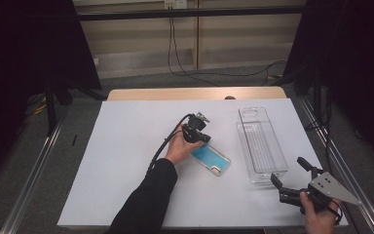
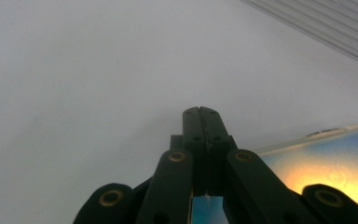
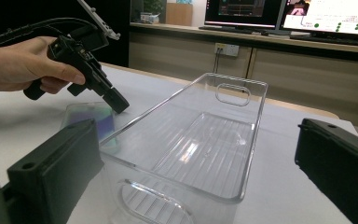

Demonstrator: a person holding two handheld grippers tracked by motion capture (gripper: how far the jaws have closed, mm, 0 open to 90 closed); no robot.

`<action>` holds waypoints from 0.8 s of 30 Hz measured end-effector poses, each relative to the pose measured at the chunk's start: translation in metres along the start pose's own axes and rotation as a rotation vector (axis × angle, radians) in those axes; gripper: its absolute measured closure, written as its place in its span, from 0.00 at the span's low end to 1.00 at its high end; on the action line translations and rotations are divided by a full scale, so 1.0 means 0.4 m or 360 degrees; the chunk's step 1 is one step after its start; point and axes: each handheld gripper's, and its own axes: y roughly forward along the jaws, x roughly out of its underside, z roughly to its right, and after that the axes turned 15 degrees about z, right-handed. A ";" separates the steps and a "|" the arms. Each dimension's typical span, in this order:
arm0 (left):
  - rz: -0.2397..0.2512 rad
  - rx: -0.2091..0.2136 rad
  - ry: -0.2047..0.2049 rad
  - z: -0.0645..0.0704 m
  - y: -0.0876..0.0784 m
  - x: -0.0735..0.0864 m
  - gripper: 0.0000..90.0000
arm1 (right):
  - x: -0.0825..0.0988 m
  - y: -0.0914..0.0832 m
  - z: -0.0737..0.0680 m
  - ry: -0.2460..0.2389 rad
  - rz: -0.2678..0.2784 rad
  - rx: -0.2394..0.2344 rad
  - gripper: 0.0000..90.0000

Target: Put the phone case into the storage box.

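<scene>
Fingers of your left gripper are pressed together, tips on the phone case mid-counter. Your right gripper, fingers apart, waits at the bin's 5 o'clock.

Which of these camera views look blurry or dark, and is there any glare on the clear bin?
High view: evenly lit white table, dark surroundings. Left gripper view: the shut left gripper is dim, the blue phone case beside it a soft blur. Right gripper view: the right gripper jaws stand out of focus at the edges; pale reflections streak the clear bin floor.
</scene>
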 end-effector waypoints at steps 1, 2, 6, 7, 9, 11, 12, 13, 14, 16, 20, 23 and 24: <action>-0.0005 -0.0005 0.0004 -0.001 -0.003 0.002 1.00 | 0.000 0.000 0.000 0.0000 0.0000 0.0000 0.00; -0.0005 -0.0005 0.0004 -0.001 -0.003 0.002 1.00 | 0.000 0.000 0.000 0.0000 0.0000 0.0000 0.00; 0.0000 0.0002 -0.0001 -0.001 -0.010 0.008 1.00 | 0.000 0.000 0.000 -0.0003 -0.0001 -0.0001 0.00; 0.0006 0.0000 -0.0005 0.000 -0.011 0.010 1.00 | 0.000 0.000 0.000 -0.0002 -0.0002 0.0001 0.00; 0.0004 0.0004 -0.0006 0.000 -0.013 0.011 1.00 | 0.000 0.000 -0.001 -0.0005 -0.0003 0.0001 0.00; 0.0000 0.0011 -0.0001 -0.001 -0.015 0.012 1.00 | 0.000 0.000 -0.001 -0.0005 -0.0004 0.0001 0.00; -0.0008 0.0016 0.0006 -0.002 -0.017 0.012 1.00 | 0.000 0.000 -0.001 -0.0003 -0.0004 0.0000 0.00; -0.0012 0.0019 0.0006 -0.003 -0.020 0.013 1.00 | 0.000 0.000 -0.001 -0.0002 -0.0003 0.0001 0.00; -0.0009 0.0017 0.0001 -0.002 -0.021 0.014 1.00 | 0.000 0.000 -0.001 -0.0002 -0.0003 0.0001 0.00; -0.0017 0.0021 0.0010 -0.003 -0.023 0.015 1.00 | 0.000 0.000 0.000 0.0000 -0.0002 0.0000 0.00; -0.0016 0.0028 0.0008 -0.003 -0.027 0.018 1.00 | 0.001 0.000 -0.001 -0.0001 -0.0007 -0.0002 0.00; -0.0019 0.0032 0.0012 -0.001 -0.029 0.019 1.00 | 0.000 -0.001 -0.001 0.0001 -0.0005 0.0001 0.00; -0.0031 0.0037 0.0026 -0.001 -0.031 0.018 1.00 | 0.000 -0.001 -0.001 0.0001 -0.0005 0.0001 0.00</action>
